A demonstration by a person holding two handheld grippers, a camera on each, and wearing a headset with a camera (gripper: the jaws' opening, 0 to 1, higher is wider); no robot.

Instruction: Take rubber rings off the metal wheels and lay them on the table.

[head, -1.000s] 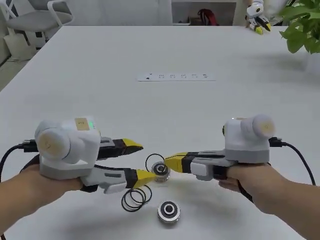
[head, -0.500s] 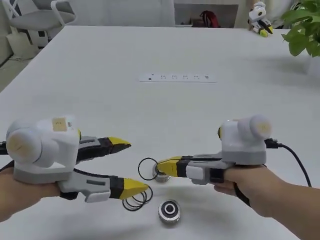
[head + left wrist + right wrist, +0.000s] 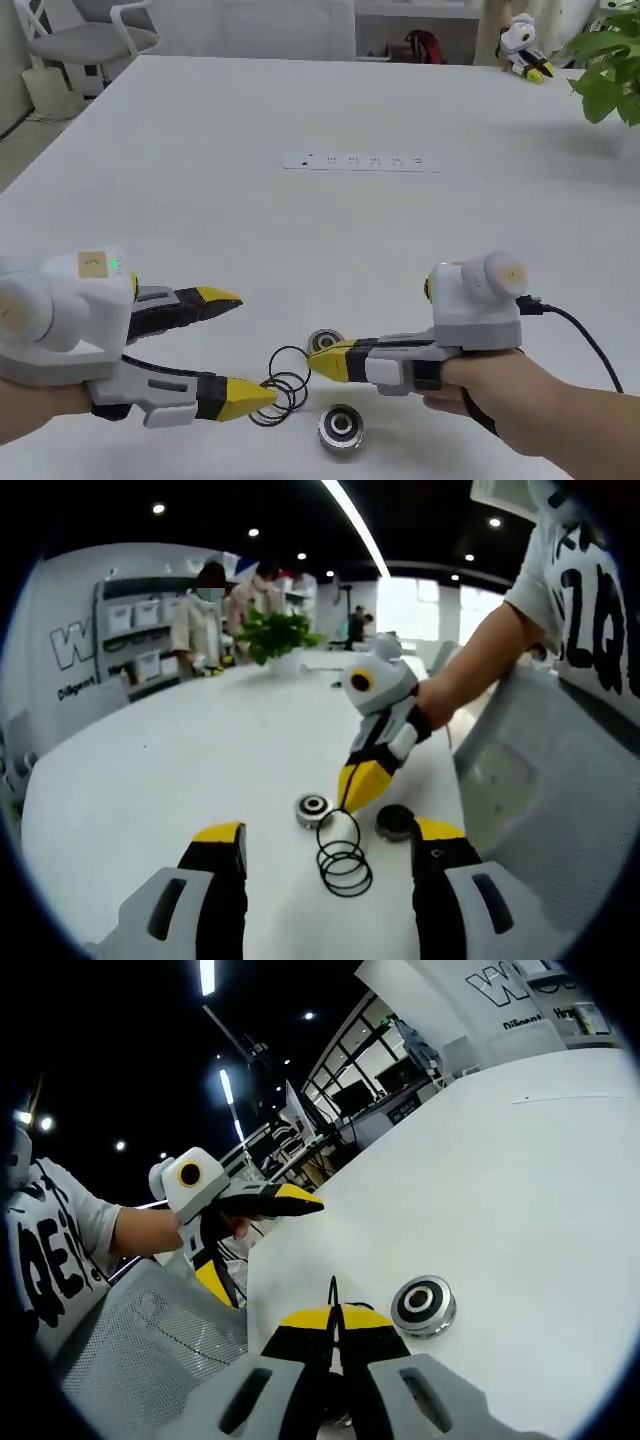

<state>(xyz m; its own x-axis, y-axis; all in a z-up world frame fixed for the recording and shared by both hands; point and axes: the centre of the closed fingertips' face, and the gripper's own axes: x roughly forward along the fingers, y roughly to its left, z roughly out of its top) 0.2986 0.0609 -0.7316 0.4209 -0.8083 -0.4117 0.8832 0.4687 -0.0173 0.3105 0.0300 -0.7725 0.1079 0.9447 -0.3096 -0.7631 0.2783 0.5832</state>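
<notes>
My right gripper is shut on a thin black rubber ring, which hangs just above a small pile of black rings on the white table. One metal wheel lies right behind the right jaws, a second wheel nearer me. In the right gripper view the ring sticks up edge-on between the closed tips, with a wheel to the right. My left gripper is open, its jaws to the left of the pile. In the left gripper view the rings lie between my spread jaws.
A white power strip lies mid-table. A green plant and a small toy robot stand at the far right edge. An office chair is beyond the far left corner. People stand far off in the left gripper view.
The right gripper has drawn the ring away from the wheel, toward the pile of rings. The left gripper has backed off to the left, still open.
</notes>
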